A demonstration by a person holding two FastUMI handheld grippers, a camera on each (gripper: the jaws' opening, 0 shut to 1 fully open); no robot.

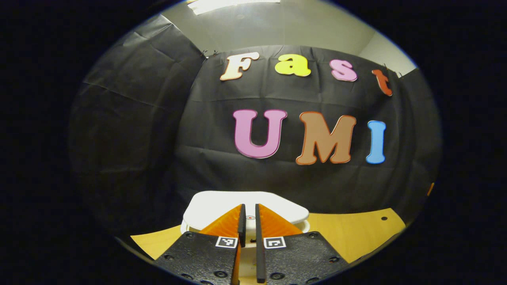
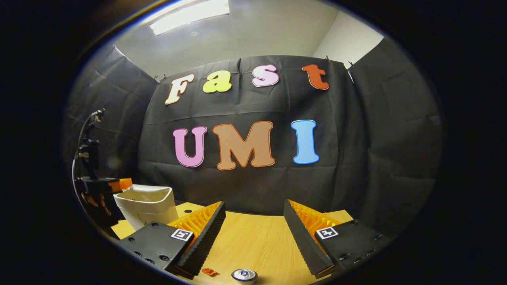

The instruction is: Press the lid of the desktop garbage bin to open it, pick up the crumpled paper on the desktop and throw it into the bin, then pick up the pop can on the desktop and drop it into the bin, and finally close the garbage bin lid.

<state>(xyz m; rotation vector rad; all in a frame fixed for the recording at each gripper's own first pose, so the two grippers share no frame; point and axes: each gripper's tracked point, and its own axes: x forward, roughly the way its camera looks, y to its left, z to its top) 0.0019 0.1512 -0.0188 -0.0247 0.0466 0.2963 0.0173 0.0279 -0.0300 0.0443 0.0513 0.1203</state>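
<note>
White bin (image 2: 146,206), one pop can (image 2: 244,275), one wooden desktop (image 2: 253,241).

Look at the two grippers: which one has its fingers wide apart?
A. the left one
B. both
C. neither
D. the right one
D: the right gripper has its fingers spread wide over the wooden table, while the left gripper has its fingers nearly together above the white bin lid.

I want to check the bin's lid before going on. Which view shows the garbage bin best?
The left gripper view: the garbage bin sits close, straight ahead, its white lid down, behind the left gripper. The right gripper view shows it farther off, at the left edge.
</note>
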